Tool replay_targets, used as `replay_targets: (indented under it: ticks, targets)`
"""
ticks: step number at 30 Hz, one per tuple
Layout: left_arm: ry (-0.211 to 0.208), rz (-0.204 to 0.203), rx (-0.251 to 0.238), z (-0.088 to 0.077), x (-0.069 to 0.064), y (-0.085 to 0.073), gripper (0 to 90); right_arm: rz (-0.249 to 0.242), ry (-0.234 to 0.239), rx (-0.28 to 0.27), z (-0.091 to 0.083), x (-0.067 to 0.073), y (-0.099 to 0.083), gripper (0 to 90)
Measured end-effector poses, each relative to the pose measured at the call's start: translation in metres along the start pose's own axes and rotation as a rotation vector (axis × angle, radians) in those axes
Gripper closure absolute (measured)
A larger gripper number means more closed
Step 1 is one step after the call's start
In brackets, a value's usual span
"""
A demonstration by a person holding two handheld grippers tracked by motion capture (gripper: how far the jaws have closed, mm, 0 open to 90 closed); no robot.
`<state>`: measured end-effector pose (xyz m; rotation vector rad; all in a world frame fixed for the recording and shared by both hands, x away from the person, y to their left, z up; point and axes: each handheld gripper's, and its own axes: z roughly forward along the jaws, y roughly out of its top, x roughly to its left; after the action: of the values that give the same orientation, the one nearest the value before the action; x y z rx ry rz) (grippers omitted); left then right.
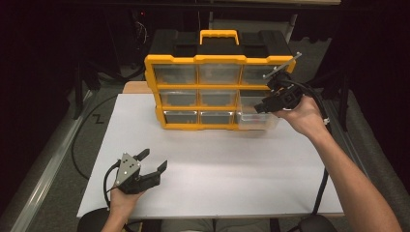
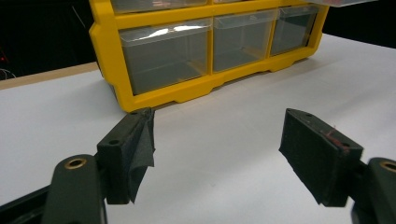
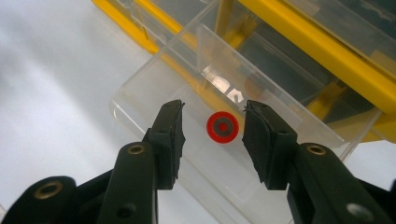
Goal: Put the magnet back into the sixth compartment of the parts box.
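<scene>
A yellow drawer organizer (image 1: 203, 87) stands at the far edge of the white table (image 1: 217, 164). Its lower-right clear drawer (image 3: 196, 135) is pulled out, with a small red ring (image 3: 223, 127) inside. The right gripper (image 3: 212, 135) hovers above the ring, jaws apart. The left gripper (image 1: 152, 162) rests near the front-left corner, jaws wide apart.

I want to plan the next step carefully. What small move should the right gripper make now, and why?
Probably lower the right gripper straight down and close on the red ring. Its jaws stand open on either side of the ring, which lies in the pulled-out clear drawer.
</scene>
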<state>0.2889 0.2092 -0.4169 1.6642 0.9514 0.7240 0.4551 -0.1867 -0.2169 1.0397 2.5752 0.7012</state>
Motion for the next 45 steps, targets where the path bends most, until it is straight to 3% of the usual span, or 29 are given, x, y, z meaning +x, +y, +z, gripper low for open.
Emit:
replay_targets:
  ticks: [24, 45]
  targets:
    - [-0.005, 0.002, 0.003, 0.001, 0.000, 0.000, 25.9, -0.020, 0.020, -0.030, -0.010, 0.009, -0.009, 59.3]
    - [0.007, -0.006, -0.004, 0.001, 0.003, 0.000, 25.6, -0.028, 0.043, -0.070, -0.021, 0.016, -0.029, 59.3]
